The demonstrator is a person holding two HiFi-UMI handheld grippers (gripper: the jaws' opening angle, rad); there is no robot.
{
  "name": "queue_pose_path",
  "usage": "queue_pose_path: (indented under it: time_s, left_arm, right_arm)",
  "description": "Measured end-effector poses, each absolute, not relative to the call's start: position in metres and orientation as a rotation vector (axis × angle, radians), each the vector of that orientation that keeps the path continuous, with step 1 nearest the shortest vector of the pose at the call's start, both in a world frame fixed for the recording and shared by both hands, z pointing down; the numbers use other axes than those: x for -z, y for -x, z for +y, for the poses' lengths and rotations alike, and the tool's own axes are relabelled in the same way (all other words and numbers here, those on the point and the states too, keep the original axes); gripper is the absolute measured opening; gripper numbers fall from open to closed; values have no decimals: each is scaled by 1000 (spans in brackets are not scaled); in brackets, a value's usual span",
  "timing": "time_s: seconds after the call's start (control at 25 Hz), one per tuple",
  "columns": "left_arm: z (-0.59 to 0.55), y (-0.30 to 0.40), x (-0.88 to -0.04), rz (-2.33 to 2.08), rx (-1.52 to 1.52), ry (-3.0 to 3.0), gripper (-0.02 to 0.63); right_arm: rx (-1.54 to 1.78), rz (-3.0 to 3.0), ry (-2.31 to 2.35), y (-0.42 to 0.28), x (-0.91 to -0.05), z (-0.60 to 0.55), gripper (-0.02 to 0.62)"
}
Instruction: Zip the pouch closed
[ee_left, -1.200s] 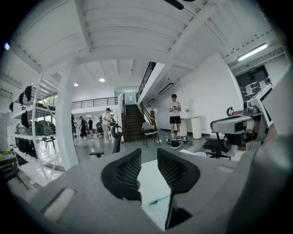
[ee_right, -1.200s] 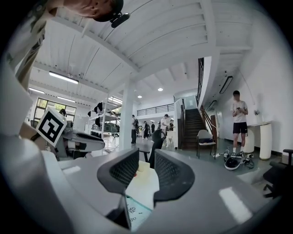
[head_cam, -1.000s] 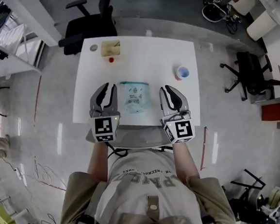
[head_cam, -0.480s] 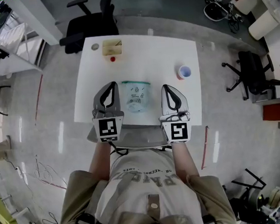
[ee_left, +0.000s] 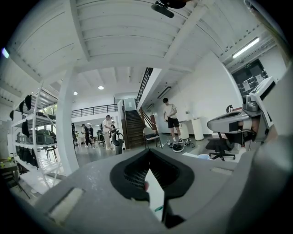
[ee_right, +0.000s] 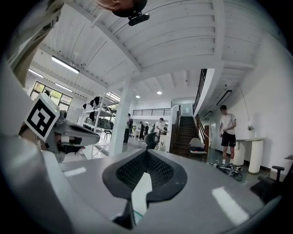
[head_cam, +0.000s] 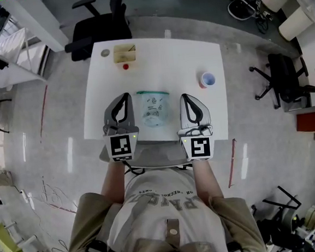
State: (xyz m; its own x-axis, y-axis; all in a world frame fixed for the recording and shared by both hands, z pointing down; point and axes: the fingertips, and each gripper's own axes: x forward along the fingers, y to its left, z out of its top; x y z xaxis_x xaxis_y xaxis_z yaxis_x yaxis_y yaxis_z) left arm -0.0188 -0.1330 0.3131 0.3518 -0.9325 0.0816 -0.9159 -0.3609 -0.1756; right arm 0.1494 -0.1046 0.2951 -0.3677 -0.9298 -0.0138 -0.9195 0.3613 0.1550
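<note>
A clear pouch point(head_cam: 154, 109) with a teal zip strip along its far edge lies flat in the near middle of the white table point(head_cam: 195, 53). My left gripper point(head_cam: 125, 96) hovers just left of the pouch with its jaws shut and nothing between them. To the pouch's right, my right gripper point(head_cam: 186, 96) is likewise shut and empty. Neither touches the pouch. In the left gripper view the left gripper point(ee_left: 147, 153) points level across the room, its tips meeting. The right gripper view shows the right gripper point(ee_right: 146, 152) closed the same way.
A blue and white cup point(head_cam: 205, 80) stands at the table's right. A shallow wooden tray point(head_cam: 124, 53), a small red thing point(head_cam: 125, 67) and a grey disc point(head_cam: 105, 53) sit at the far edge. A black office chair point(head_cam: 97, 32) stands beyond the table.
Both grippers' jaws stood apart a second ago and are now closed together, with nothing caught in them. Both hands have stayed beside the pouch.
</note>
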Motion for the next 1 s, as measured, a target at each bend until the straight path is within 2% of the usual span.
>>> queue_pose_path:
  time_s: [1.0]
  left_arm:
    - [-143, 13, -301, 1668, 210, 2490, 11]
  right_arm:
    - [292, -2544, -1759, -137, -276, -107, -2]
